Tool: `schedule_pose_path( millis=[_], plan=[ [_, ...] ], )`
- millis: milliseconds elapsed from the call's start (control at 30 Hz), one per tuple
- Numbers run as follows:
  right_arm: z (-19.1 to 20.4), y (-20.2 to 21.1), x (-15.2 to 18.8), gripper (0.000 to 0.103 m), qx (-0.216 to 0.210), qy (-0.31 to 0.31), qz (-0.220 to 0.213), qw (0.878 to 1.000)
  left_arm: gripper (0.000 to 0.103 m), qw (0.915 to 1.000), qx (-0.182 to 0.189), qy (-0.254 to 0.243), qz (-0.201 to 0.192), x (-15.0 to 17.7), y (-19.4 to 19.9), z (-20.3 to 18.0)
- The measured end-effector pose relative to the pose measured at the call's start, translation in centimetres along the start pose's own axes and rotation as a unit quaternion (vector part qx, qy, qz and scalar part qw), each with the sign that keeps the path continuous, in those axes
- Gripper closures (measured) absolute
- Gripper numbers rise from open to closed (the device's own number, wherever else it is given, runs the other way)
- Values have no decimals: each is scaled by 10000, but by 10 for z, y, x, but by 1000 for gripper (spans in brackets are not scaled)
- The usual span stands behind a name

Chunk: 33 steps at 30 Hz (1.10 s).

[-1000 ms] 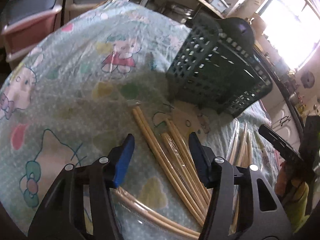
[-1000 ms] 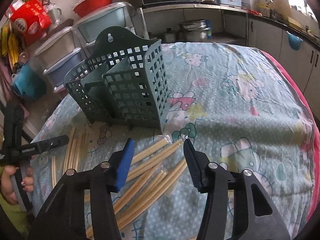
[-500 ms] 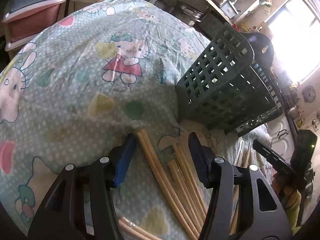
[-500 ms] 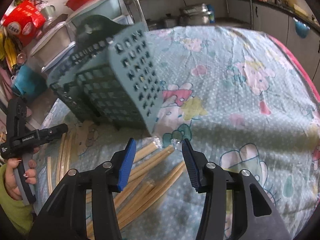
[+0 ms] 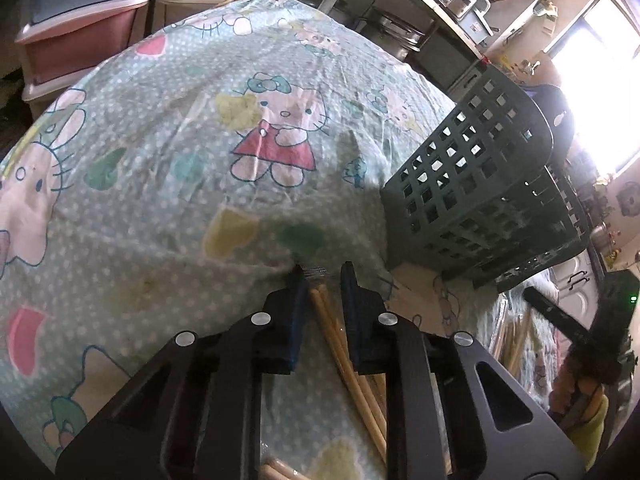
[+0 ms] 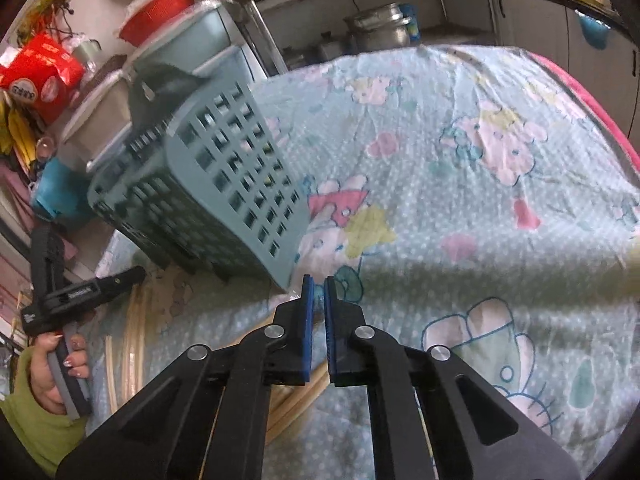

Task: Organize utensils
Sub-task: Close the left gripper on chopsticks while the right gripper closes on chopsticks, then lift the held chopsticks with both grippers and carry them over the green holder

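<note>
Left claw [image 5: 323,276] grips wrapped chopsticks [image 5: 340,344]; right claw [image 6: 319,282] nearly closed (contents unclear), green utensil basket [image 6: 224,184] ahead-left.

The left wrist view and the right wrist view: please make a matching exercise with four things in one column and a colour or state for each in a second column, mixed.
Things:
1. utensil basket
2. left gripper
3. right gripper
4. tablecloth

States:
a. light green with cartoon cats
b. dark green, perforated, standing on the cloth
c. jaws narrowed around a wrapped chopstick pair
d. pads almost together at a clear wrapper end

Pairs: 1-b, 2-c, 3-d, 4-a
</note>
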State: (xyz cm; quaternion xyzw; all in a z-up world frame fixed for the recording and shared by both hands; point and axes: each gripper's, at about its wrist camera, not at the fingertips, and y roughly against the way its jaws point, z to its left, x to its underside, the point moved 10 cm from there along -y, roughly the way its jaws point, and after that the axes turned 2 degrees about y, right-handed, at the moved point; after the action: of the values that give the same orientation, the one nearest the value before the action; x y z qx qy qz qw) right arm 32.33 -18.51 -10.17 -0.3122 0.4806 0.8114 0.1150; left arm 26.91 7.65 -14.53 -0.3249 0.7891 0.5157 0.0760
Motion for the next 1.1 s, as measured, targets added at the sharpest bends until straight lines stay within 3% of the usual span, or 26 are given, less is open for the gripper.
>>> schedule_pose_path(
  millis=[233, 500, 1100],
  plan=[
    [18, 35, -14, 98, -127, 131, -451, 9988, 98, 9999, 93, -80, -66, -1, 8, -4],
    [54, 76, -30, 98, -295, 471, -981, 9936, 99, 9964, 325, -502, -593, -12, 55, -31],
    [153, 145, -56, 99, -496, 1587, -1709, 9712, 100, 9705, 1064, -1507, -1555, -40, 150, -139]
  ],
)
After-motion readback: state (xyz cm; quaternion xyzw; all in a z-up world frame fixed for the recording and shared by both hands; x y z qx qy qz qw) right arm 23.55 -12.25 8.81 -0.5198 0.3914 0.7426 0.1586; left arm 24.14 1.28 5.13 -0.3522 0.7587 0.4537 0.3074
